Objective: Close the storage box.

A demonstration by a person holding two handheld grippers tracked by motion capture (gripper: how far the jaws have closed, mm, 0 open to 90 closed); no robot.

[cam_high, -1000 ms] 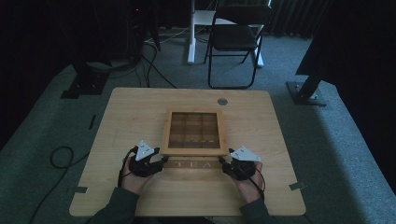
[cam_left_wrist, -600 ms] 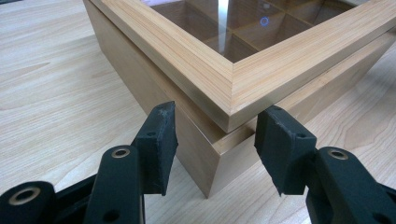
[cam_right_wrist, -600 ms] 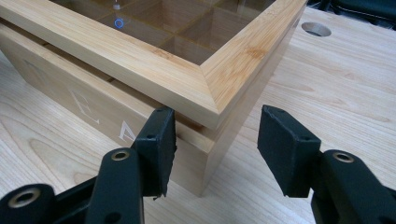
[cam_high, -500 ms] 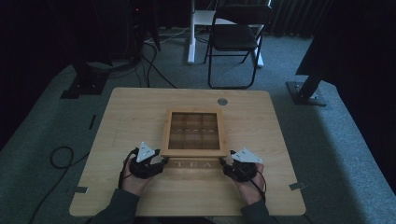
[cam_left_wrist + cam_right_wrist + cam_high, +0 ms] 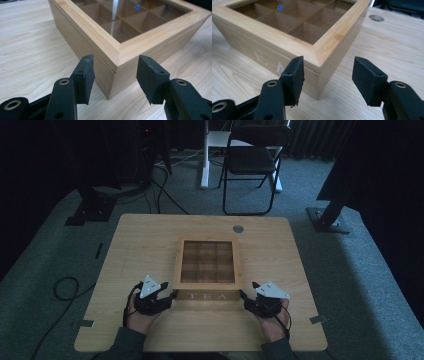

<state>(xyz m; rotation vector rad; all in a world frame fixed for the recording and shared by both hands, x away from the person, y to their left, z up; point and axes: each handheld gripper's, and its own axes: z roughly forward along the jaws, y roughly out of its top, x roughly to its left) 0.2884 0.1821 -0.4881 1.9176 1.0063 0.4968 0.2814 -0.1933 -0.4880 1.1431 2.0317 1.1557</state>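
A wooden tea box (image 5: pixel 207 266) with a glass lid is sitting mid-table (image 5: pixel 125 245) — the left claw (image 5: pixel 113 75) is standing open around its near left corner. The right claw (image 5: pixel 327 75), jaws just having been opening, is straddling the near right corner — neither pad pressing.

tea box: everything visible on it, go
The tea box is pale wood, roughly square, with a framed clear pane in its lid showing a three-by-three grid of wooden compartments that look empty. "TEA" marks its near front face. The lid is shut and it sits flat on the table, mid-table toward the near edge. The left tool and right tool each straddle a near corner, jaws open, not pressing.
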